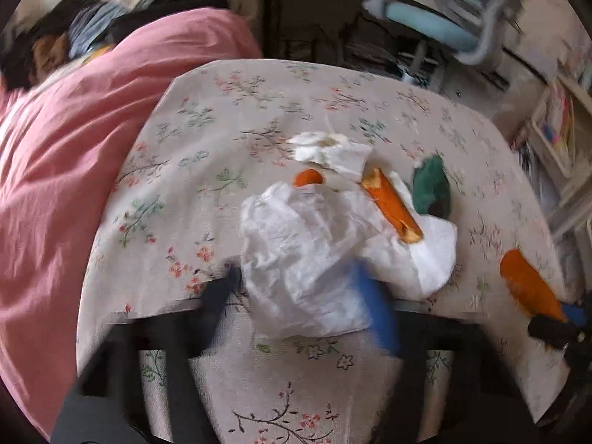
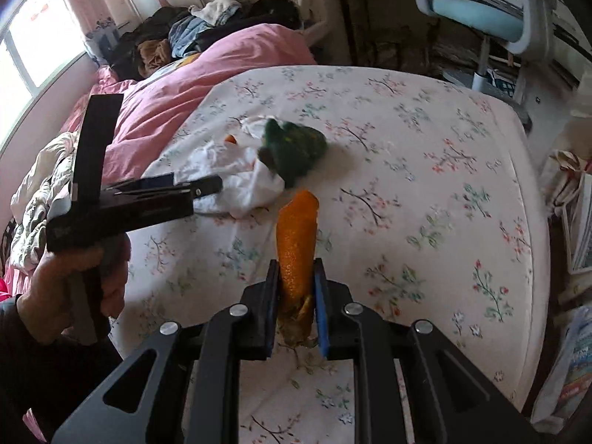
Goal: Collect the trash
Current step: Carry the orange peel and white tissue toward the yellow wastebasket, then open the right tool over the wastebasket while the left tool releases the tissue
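With orange peel clamped in my right gripper at lower centre, my left gripper has its 2 fingers straddling the crumpled tissue mid-frame, seemingly pinching it for collecting.

A bed with a pale floral sheet fills the room's middle, a pink duvet bunched along its left side. Dark clothes are heaped at the far end. Daylight enters through a window at left. A light blue chair stands beyond the bed.
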{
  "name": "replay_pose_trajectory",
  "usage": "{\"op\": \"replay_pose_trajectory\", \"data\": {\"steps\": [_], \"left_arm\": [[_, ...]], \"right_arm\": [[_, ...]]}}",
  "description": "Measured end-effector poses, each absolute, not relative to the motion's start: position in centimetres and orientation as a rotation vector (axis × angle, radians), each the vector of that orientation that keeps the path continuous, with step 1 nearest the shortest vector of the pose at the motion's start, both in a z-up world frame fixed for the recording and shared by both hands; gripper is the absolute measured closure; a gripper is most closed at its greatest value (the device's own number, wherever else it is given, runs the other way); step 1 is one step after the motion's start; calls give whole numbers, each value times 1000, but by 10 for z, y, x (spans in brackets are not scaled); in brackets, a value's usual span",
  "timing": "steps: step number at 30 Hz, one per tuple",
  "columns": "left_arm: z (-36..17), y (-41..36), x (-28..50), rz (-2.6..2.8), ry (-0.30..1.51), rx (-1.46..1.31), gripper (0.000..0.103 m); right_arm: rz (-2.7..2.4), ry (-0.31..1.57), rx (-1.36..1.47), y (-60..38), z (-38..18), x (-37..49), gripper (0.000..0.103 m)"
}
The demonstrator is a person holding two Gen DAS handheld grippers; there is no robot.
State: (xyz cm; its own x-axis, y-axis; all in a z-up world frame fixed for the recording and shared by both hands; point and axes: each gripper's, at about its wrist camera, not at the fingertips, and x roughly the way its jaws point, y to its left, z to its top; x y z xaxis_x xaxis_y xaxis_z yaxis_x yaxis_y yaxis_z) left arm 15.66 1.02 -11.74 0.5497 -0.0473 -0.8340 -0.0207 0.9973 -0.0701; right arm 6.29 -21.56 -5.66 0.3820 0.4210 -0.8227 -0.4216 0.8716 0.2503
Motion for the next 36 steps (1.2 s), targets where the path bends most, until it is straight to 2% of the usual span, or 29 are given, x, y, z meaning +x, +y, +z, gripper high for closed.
{"op": "replay_pose_trajectory", "data": {"steps": [1, 2, 16, 28, 36], "left_arm": [[-117, 10, 155, -57, 1005, -102, 92], [-116, 12, 153, -97, 1023, -158, 97], [-40, 68, 65, -284, 831, -500, 98], [-33, 78, -13, -309, 813, -528, 98], [-42, 56, -64, -377, 841, -496, 98]], "right_arm": [[536, 1050, 3, -218, -57, 64, 85], [537, 1050, 12, -218, -57, 64, 85], [554, 986, 83, -220, -45, 43, 84], [652, 941, 128, -206, -41, -19, 84], [739, 1019, 105, -197, -61, -78, 84]]}}
